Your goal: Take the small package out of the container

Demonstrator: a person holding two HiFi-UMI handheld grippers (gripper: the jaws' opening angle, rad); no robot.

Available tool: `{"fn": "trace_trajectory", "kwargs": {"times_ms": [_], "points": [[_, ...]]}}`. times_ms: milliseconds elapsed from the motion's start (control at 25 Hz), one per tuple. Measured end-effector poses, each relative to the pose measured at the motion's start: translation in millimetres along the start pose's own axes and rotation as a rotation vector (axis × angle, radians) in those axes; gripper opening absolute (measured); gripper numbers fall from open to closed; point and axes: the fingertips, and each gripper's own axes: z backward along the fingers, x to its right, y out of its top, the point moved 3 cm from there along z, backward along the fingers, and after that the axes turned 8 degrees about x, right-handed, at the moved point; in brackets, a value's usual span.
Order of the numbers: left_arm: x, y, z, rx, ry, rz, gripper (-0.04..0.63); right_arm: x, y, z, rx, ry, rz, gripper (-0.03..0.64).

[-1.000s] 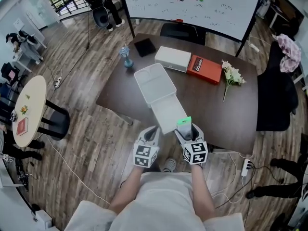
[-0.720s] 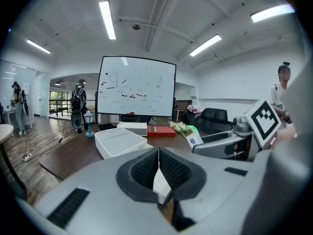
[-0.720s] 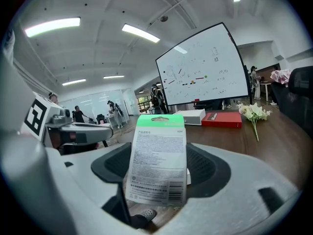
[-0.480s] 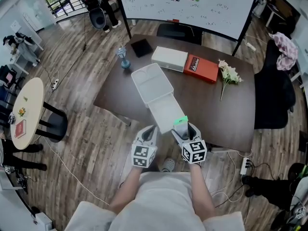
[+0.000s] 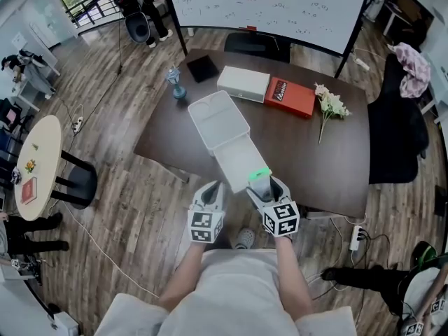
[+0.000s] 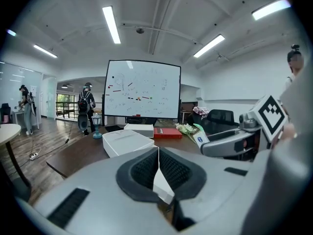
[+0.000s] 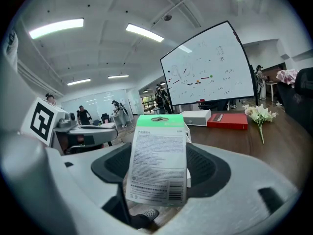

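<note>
- The left gripper [image 6: 157, 166] points forward and a little downward at the near edge of the table [image 5: 308, 152]. Its jaws are pressed together with nothing between them.
- The right gripper [image 7: 159, 166] sits just beside it at a similar tilt. Its jaws stand partly apart and clamp the small package [image 7: 159, 160].
- The package is upright between the pads, green header on top and printed back towards the camera. In the head view it is at the near end of the container [image 5: 241, 161].
- The container is a white box lying open on the dark brown table, with its lid folded away from the person.
- Farther back lie a closed white box [image 5: 243, 84], a red box [image 5: 290, 97], a sprig of flowers [image 5: 329, 107] and a black pad [image 5: 202, 68].
- A whiteboard [image 5: 269, 2] stands behind the table, and a round side table [image 5: 42, 163] is on the wood floor [image 5: 133, 208] to the left.
</note>
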Motion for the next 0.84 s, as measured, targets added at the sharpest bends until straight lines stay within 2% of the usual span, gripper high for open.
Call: {"fn": "trace_trajectory", "kwargs": {"times_ms": [520, 840], "points": [[1, 1, -1, 0.006, -0.022, 0.013, 0.006, -6, 4, -2, -0.005, 0.019, 0.013, 0.350], [-11, -4, 2, 0.002, -0.002, 0.067, 0.006, -13, 5, -4, -0.004, 0.035, 0.020, 0.350]]}}
